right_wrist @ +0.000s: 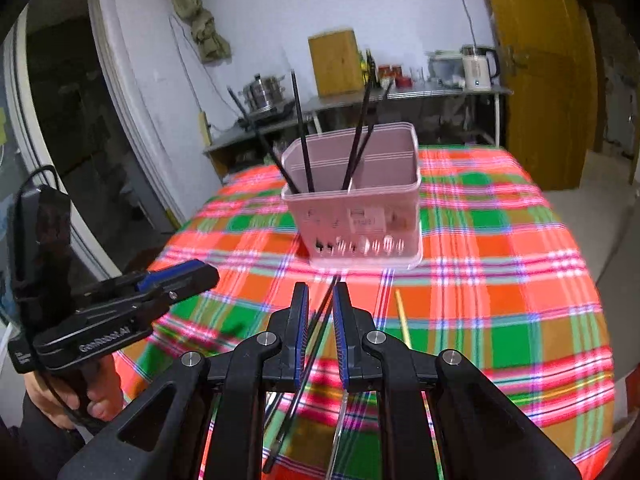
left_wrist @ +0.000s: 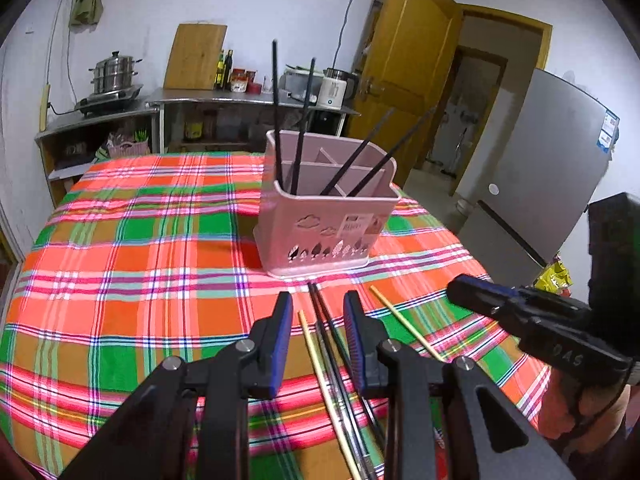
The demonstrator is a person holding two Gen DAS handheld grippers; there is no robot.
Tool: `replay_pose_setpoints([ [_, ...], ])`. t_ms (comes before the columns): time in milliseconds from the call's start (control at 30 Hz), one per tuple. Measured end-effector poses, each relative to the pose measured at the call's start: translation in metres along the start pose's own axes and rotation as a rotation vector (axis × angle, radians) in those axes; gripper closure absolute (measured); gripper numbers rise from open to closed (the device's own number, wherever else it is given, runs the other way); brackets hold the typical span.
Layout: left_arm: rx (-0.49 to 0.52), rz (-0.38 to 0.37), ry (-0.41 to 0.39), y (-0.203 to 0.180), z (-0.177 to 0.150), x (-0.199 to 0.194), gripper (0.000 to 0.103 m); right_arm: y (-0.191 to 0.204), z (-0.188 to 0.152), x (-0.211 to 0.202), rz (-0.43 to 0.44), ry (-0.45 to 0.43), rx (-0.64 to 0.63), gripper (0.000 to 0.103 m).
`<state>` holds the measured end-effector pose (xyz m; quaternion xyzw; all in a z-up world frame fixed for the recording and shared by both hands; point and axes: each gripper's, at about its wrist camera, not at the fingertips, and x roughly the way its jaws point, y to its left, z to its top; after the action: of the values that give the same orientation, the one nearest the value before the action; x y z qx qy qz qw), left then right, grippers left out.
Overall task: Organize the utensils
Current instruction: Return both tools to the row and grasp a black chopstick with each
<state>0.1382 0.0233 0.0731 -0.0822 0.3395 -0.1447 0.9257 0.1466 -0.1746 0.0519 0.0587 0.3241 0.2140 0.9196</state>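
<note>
Covering the table, a plaid cloth is seen before a steel kitchen counter and a yellow door. The pink utensil holder stands mid-table, four black chopsticks upright inside. The left gripper is held apart above loose chopsticks. The right gripper is seen narrowed around a black chopstick; firm contact cannot be told. A bamboo stick is shown beside it.

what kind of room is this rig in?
Most likely a home kitchen with a dining table. Against the back wall is a steel counter carrying a stacked steamer pot and an electric kettle, with a fridge by the door. The plaid-clothed table holds a pink utensil caddy.
</note>
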Motion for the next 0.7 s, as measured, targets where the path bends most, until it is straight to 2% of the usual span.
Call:
replay_pose_setpoints([
  [433,-0.046,0.009,0.041,0.028,-0.007,0.022,0.076,-0.006,-0.027,0.088,0.007,0.212,0.027,0.09],
  [700,-0.07,0.013,0.055,0.042,-0.006,0.031,0.076,0.003,-0.031,0.115,0.003,0.259,0.005,0.091],
])
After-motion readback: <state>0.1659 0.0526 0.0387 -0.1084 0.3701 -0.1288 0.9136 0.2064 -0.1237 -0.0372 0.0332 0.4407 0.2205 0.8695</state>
